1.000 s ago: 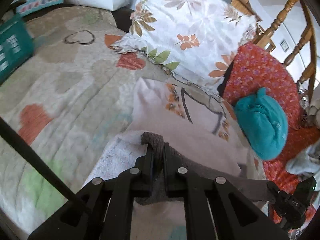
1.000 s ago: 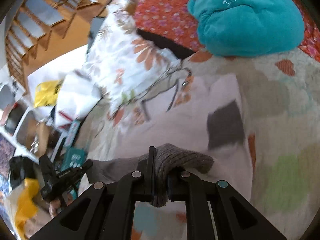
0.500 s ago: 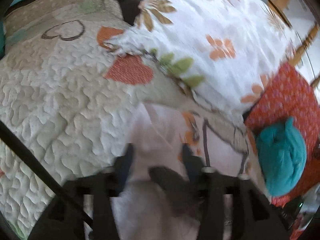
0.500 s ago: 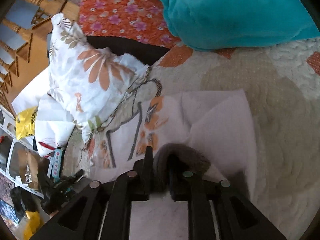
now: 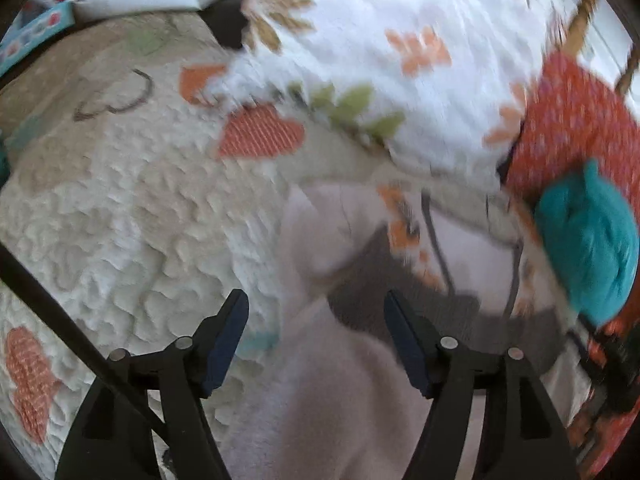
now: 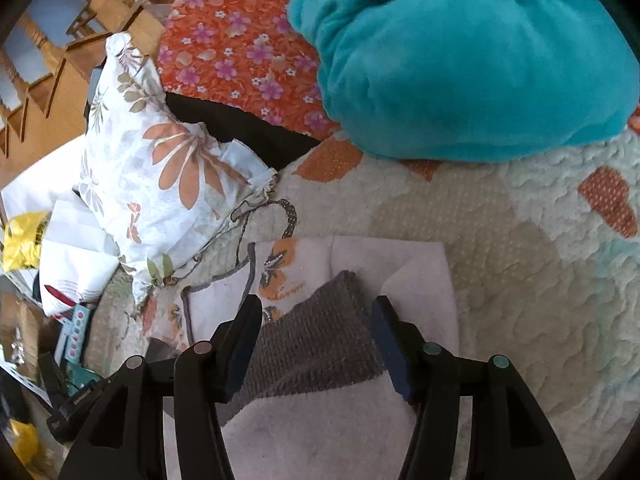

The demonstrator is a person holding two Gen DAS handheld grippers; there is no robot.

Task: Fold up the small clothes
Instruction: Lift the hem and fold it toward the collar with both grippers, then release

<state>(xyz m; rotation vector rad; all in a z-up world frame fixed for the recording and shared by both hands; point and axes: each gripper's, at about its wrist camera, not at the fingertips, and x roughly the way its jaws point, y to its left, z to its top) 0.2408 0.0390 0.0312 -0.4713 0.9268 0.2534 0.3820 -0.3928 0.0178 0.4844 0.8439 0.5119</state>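
A small pale pink garment (image 6: 416,268) with a grey knit cuff (image 6: 320,344) and orange print lies folded on the quilted bedspread (image 6: 540,280). My right gripper (image 6: 316,320) is open, its jaws straddling the grey cuff just above the cloth. In the blurred left wrist view the same garment (image 5: 340,380) and its grey band (image 5: 400,292) lie below my left gripper (image 5: 316,312), which is open and empty.
A teal plush bundle (image 6: 460,64) sits on an orange floral cushion (image 6: 240,48) beyond the garment. A white floral pillow (image 6: 160,168) lies to the left. Wooden chairs (image 6: 60,60) and boxes and bags (image 6: 40,320) stand past the bed edge.
Both grippers were shut on the grey cuff a second ago; they carried it forward over the garment, then opened and let it go. It now lies flat.
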